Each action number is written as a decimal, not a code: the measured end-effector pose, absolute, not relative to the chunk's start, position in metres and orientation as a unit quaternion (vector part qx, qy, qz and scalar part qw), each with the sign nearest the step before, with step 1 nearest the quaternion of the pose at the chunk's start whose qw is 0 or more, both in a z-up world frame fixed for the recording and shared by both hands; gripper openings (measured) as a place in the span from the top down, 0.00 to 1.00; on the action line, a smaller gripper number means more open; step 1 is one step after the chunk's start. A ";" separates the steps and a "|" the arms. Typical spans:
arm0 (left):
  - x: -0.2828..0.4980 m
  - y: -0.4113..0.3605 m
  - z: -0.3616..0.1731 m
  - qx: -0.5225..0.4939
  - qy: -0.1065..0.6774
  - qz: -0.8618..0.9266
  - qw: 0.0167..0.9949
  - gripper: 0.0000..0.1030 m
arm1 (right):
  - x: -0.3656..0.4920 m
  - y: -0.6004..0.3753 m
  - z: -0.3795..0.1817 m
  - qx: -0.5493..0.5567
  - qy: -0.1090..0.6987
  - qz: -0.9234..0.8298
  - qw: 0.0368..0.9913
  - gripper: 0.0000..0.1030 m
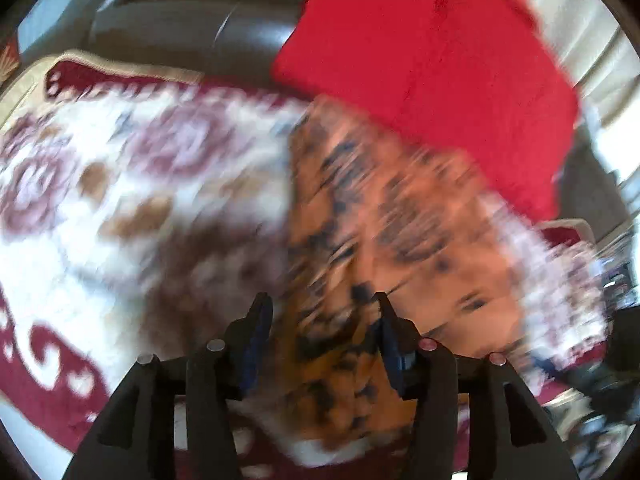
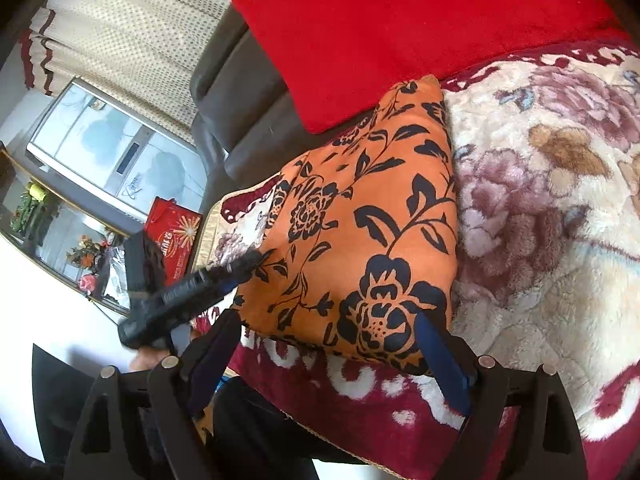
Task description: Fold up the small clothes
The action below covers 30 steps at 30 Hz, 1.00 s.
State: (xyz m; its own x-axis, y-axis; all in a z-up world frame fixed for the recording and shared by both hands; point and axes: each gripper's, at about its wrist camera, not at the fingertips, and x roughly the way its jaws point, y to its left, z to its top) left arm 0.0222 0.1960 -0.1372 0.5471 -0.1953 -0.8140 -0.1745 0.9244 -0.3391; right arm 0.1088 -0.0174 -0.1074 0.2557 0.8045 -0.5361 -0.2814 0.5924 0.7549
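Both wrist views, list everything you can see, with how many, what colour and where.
Patterned garment: one, orange with black flowers, lying folded on the blanket.
Blanket: one, cream with dark red border and pink flowers, spread under the garment.
Red cloth: one, bright red, behind the garment, against the sofa.
Sofa: one, dark grey, under and behind the blanket.
Curtain: one, cream, dotted, upper left.
Red box: one, red with gold print, left of the sofa.
Left gripper: black with blue pads, jaws apart around garment fabric; view blurred.
Right gripper: black with blue pads, open at the garment's near edge.
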 end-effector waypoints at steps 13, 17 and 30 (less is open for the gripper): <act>0.028 0.167 -0.068 -0.122 0.383 -0.012 0.915 0.46 | 0.140 -0.047 -0.129 0.335 0.513 0.336 0.715 0.12; 0.058 0.166 -0.116 -0.088 0.461 0.047 0.882 0.44 | 0.169 -0.038 -0.154 0.352 0.545 0.334 0.684 0.12; 0.049 0.196 -0.145 -0.145 0.435 0.039 0.888 0.32 | 0.156 -0.008 -0.168 0.257 0.564 0.300 0.725 0.45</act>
State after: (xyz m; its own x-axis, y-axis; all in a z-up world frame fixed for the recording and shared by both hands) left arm 0.0488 0.1964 -0.1447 0.6194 -0.0576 -0.7830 -0.1952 0.9547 -0.2246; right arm 0.1560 -0.0083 -0.1680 0.1843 0.7246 -0.6641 -0.1455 0.6883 0.7107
